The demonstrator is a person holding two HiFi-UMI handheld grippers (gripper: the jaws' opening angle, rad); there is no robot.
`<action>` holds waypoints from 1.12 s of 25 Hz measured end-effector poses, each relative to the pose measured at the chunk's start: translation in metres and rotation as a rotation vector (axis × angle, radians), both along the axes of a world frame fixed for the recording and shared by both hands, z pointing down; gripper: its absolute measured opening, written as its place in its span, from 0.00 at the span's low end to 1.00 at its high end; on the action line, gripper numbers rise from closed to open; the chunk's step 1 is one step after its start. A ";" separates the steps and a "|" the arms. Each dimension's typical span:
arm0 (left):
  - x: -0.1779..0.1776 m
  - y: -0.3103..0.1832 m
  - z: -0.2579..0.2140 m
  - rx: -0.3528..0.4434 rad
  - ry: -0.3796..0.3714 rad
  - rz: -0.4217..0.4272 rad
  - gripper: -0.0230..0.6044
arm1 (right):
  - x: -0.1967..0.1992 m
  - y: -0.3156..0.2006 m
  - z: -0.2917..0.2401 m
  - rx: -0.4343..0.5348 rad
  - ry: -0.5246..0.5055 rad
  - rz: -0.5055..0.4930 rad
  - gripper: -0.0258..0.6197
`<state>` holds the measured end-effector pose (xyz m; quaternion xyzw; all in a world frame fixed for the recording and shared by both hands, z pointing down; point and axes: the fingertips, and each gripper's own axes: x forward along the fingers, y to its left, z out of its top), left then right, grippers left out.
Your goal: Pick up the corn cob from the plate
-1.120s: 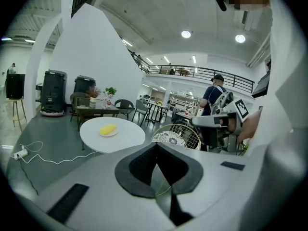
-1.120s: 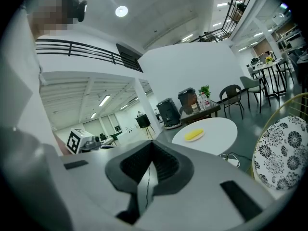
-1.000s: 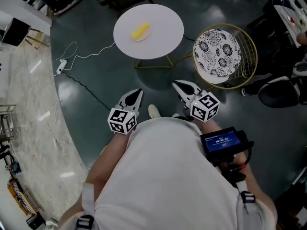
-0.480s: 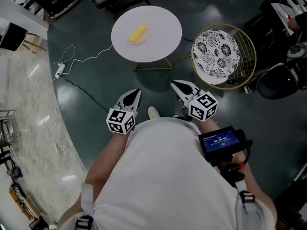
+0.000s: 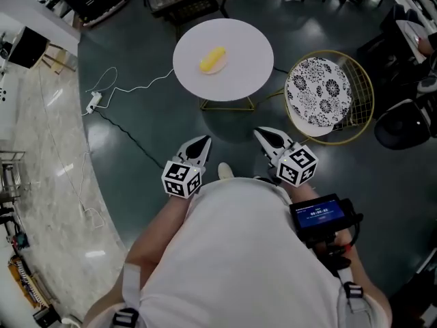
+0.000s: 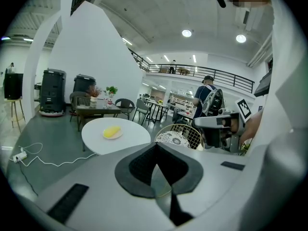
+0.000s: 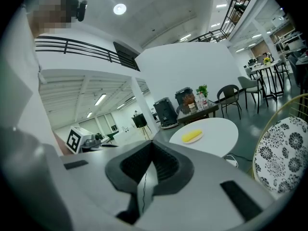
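A yellow corn cob point(image 5: 212, 59) lies on a small plate point(image 5: 220, 67) on a round white table point(image 5: 246, 74), well ahead of both grippers. My left gripper point(image 5: 202, 143) is shut and empty, held close to the person's body and pointing toward the table. My right gripper point(image 5: 262, 134) is beside it, also shut and empty. In the left gripper view the corn cob point(image 6: 112, 131) shows far beyond the closed jaws of the left gripper point(image 6: 155, 149). In the right gripper view the corn cob point(image 7: 191, 135) lies beyond the right gripper point(image 7: 151, 147).
A round chair with a black-and-white patterned seat point(image 5: 319, 91) in a gold wire frame stands right of the table. A white cable point(image 5: 123, 84) with a power strip runs over the dark floor at left. A dark table with bottles point(image 6: 96, 108) stands behind the white one.
The head view has shifted, so the table and chair show lower and further right. Both grippers stay shut and side by side before the body.
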<state>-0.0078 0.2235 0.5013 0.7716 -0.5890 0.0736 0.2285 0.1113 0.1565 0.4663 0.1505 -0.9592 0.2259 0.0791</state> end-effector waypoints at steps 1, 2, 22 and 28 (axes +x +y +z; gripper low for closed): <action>0.000 0.001 0.000 0.000 0.000 -0.001 0.05 | 0.000 0.000 -0.001 0.001 0.002 0.000 0.05; 0.000 0.001 -0.001 0.000 0.001 -0.002 0.05 | 0.000 0.000 -0.001 0.002 0.004 0.001 0.05; -0.068 -0.012 0.007 -0.019 0.019 -0.053 0.05 | -0.067 -0.023 0.007 -0.015 0.032 -0.036 0.05; -0.078 -0.027 0.010 -0.039 0.021 -0.058 0.05 | -0.080 -0.040 0.013 -0.035 0.036 -0.038 0.05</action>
